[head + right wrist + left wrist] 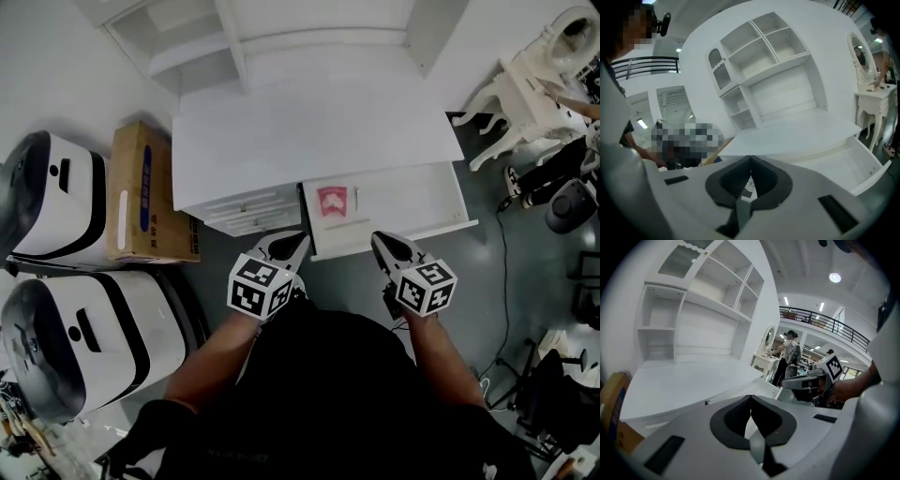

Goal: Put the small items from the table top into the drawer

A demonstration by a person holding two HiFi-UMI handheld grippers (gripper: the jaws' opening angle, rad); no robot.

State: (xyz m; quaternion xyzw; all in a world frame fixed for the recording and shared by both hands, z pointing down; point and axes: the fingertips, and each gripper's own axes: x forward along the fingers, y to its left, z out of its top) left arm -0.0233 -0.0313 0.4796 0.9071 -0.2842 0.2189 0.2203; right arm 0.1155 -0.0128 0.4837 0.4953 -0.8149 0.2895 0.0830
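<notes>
Drawer (412, 202) stood open at twelve o'clock, one red-printed packet (332, 201) inside. Left tongs (300, 238) and right tongs (378, 238) hung before it, both pinched shut, empty. One cardboard box (145, 192) sat at nine o'clock.

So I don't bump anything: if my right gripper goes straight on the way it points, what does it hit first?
Most likely the front rim of the open drawer, just ahead of the right gripper and its shut fingers, though depth is unclear.
</notes>
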